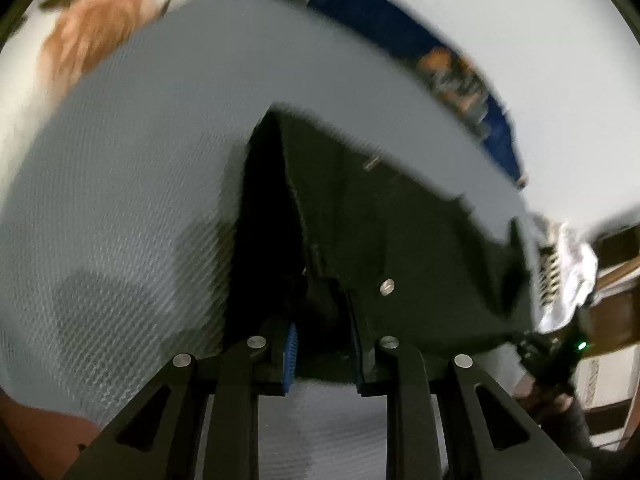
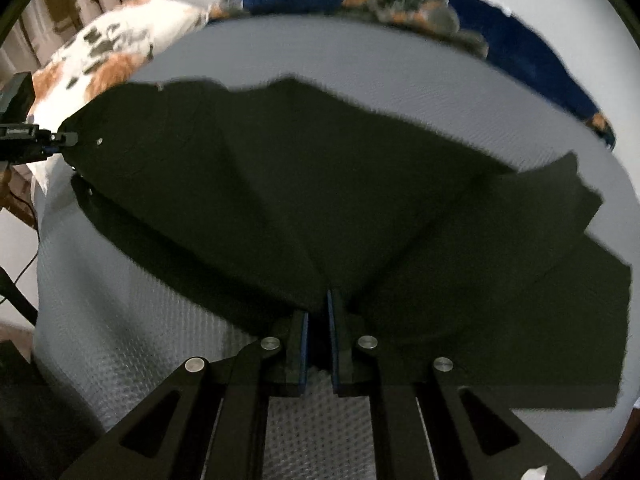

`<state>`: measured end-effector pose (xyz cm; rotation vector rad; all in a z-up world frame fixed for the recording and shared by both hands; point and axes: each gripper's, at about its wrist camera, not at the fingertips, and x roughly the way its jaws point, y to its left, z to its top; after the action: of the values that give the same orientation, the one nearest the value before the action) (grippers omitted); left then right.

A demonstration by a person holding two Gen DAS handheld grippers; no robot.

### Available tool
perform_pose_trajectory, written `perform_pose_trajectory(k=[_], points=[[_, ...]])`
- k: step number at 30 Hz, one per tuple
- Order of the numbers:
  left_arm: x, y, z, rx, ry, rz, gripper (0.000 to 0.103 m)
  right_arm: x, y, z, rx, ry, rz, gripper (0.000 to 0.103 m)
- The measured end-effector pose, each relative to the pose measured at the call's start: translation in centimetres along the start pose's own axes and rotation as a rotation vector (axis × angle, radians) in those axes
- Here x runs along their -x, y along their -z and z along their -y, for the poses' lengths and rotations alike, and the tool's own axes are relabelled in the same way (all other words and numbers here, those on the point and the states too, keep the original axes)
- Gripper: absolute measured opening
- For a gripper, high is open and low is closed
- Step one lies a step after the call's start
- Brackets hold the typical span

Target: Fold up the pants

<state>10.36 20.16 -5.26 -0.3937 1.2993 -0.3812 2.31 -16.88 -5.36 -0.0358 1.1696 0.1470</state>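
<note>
Bunching pants (image 2: 304,200) between fingers (image 2: 335,332) (both pairs)

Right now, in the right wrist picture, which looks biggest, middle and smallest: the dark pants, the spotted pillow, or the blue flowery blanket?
1. dark pants, biggest by far, though they hang close to the camera.
2. blue flowery blanket and spotted pillow look about alike; both are partly hidden and farther off, so no sure order.

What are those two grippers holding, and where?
Both hold the dark fabric pants: the right gripper pinches a bunched fold, the left gripper an edge.
</note>
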Motion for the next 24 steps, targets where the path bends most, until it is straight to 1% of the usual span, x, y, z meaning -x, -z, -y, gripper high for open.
perform_pose_trajectory(k=[2,4,6,8,11,12,14,15,16,17,18,20,22,23,24], points=[[-0.6,0.5,-0.6,0.006,-0.016,-0.017,0.022,-1.0,0.6,-0.4,0.001,-0.002,-0.030,0.007],[-0.3,0.6,-0.7,-0.002,-0.017,-0.007,0.022,-1.0,0.7,-0.5,-0.003,0.001,-0.033,0.007],[0.3,0.4,0.0,-0.028,-0.026,0.013,0.022,-0.4,0.5,-0.6,-0.008,-0.008,-0.027,0.007],[0.8,0.6,0.5,-0.072,-0.049,0.028,0.023,0.1,0.5,-0.6,-0.010,-0.017,-0.020,0.008],[-0.5,1.0,0.9,-0.103,-0.109,0.003,0.025,-0.8,1.1,-0.5,-0.018,-0.032,-0.044,0.008],[-0.8,1.1,0.9,-0.109,-0.128,-0.001,0.030,-1.3,1.3,-0.3,-0.029,-0.033,-0.049,0.008],[-0.7,1.3,1.0,-0.118,-0.159,0.010,0.033,-1.3,1.2,-0.3,-0.046,-0.041,-0.040,0.009],[-0.4,1.3,1.1,-0.122,-0.165,0.015,0.040,-1.3,1.1,-0.2,-0.050,-0.048,-0.042,0.009],[0.0,1.3,1.3,-0.126,-0.196,0.020,0.046,-1.3,1.1,0.0,-0.058,-0.054,-0.041,0.010],[0.4,1.3,1.4,-0.135,-0.252,0.020,0.060,-1.4,1.1,0.1,-0.063,-0.059,-0.041,0.010],[0.8,1.4,1.6,-0.142,-0.294,0.020,0.064,-1.4,1.1,0.2,-0.067,-0.063,-0.041,0.010],[1.8,1.5,1.7,-0.144,-0.310,0.017,0.064,-1.3,1.1,0.3,-0.078,-0.068,-0.036,0.012],[2.9,1.9,2.0,-0.147,-0.324,0.031,0.064,-1.1,1.0,0.5,-0.086,-0.073,-0.026,0.014],[3.5,1.9,2.3,-0.157,-0.344,0.046,0.064,-1.0,1.0,0.6,-0.089,-0.072,-0.021,0.018],[4.3,2.2,3.1,-0.179,-0.382,0.080,0.064,-0.8,1.0,0.7,-0.092,-0.072,-0.015,0.020]])
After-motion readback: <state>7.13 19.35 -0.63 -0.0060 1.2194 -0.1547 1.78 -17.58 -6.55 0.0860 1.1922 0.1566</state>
